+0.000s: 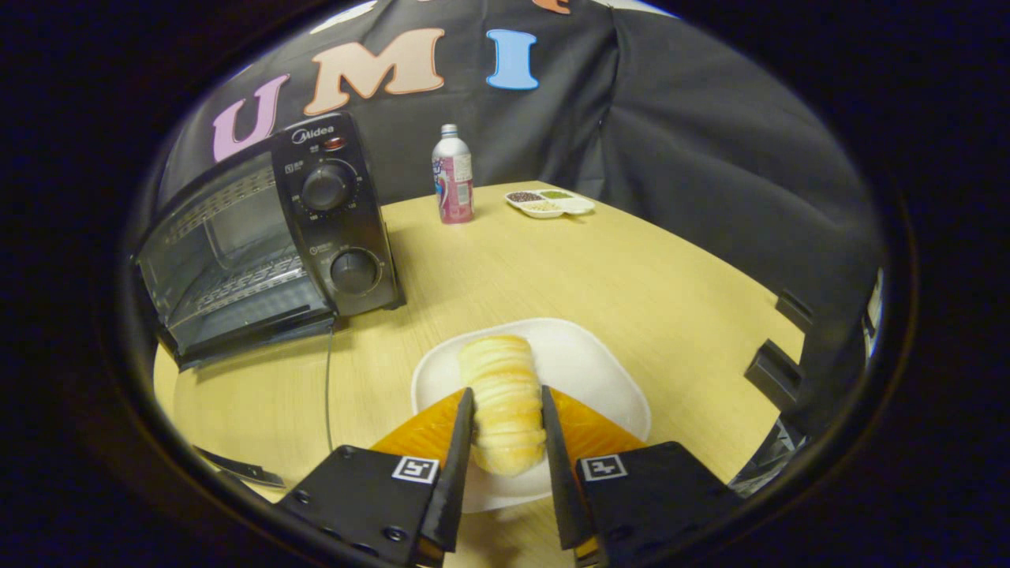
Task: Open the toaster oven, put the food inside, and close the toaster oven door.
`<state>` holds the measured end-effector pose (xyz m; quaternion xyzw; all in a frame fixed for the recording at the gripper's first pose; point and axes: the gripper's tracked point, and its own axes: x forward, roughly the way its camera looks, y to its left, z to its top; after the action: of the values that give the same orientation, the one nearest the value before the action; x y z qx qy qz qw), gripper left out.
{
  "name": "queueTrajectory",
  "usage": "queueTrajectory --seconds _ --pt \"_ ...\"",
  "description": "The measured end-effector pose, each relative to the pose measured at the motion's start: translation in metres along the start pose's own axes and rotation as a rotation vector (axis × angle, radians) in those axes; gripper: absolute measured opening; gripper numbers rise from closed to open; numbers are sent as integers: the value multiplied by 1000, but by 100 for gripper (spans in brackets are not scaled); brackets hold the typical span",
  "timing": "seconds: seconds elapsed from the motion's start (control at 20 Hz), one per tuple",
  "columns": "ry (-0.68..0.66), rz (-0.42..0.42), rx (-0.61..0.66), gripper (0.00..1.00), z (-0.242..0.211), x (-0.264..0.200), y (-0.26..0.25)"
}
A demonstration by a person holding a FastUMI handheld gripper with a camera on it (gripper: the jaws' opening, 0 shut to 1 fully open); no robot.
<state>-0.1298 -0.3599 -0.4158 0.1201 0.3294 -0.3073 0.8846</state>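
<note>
A pale ridged bread roll (505, 394) lies on a white plate (600, 379) near the front of the wooden table. My gripper (506, 406) is down at the plate with its two black fingers (461, 442) pressed against the roll's left and right sides, so it is shut on the roll. The roll's near end sits between the fingers and its far end reaches beyond them. A black toaster oven (268, 237) stands to the left beyond the plate. Its door appears folded down in front, and the wire rack inside shows. Two knobs sit on its right panel.
A pink and white bottle (453, 175) stands at the back of the table (631, 268), with a small divided white dish (550, 203) of grains to its right. The oven's thin cord (328, 386) runs across the table left of the plate. Dark fixtures (777, 371) edge the table's right side.
</note>
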Motion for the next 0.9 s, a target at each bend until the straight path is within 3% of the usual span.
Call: queueTrajectory --seconds 0.15,0.4,0.65,0.9 --pt "-34 -60 13 51 10 -12 -13" --pt "-176 -24 277 50 44 -57 -1" --pt "-230 113 518 50 56 -98 52" --pt "-203 251 613 50 53 -124 120"
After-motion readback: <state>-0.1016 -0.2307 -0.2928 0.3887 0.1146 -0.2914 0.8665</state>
